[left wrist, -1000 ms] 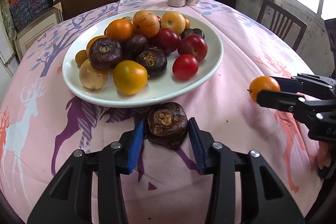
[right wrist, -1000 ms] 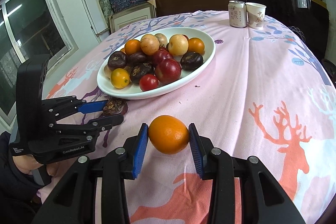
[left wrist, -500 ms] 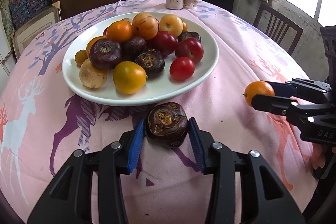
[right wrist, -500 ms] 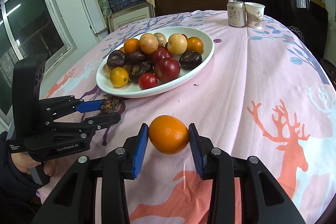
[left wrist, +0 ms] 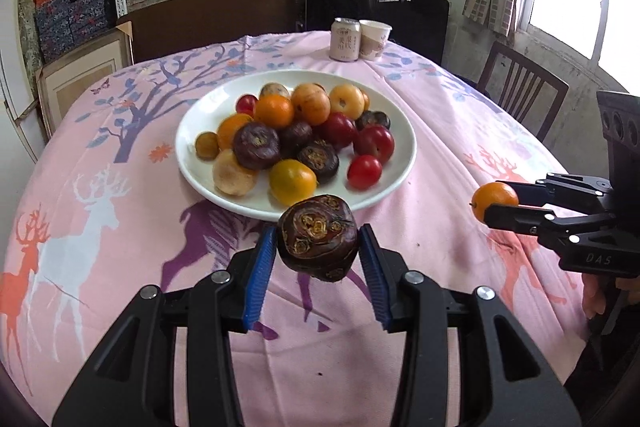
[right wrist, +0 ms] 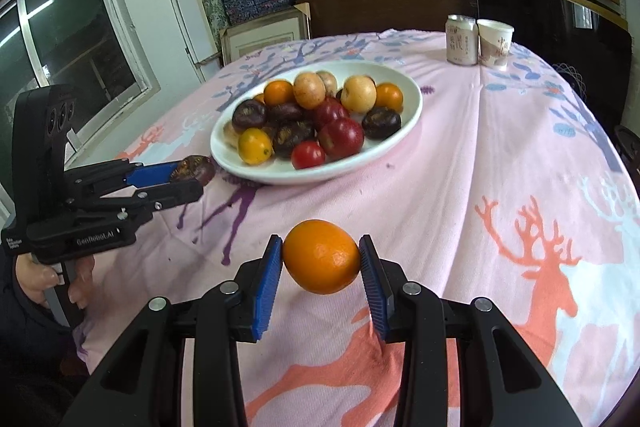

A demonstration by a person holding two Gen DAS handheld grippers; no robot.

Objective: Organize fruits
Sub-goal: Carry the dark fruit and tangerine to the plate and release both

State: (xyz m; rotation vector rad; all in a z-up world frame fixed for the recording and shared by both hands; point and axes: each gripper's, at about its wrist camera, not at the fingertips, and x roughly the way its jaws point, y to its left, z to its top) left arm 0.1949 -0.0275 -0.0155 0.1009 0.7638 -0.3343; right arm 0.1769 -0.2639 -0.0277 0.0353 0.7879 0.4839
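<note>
A dark purple-brown fruit hangs above the pink tablecloth, clamped between the blue pads of my left gripper, just in front of the white plate. In the right wrist view the same fruit and left gripper show at the left, beside the plate. My right gripper is shut on an orange, held off the cloth; the left wrist view shows that orange at the right. The plate carries several fruits: oranges, red, yellow and dark ones.
A drink can and a paper cup stand at the table's far edge. A wooden chair sits at the right, shelves of boxes behind. A hand grips the left tool.
My left gripper has risen and drawn back with the dark fruit, so the plate now looks smaller and farther. The right gripper with the orange has stayed almost still.
</note>
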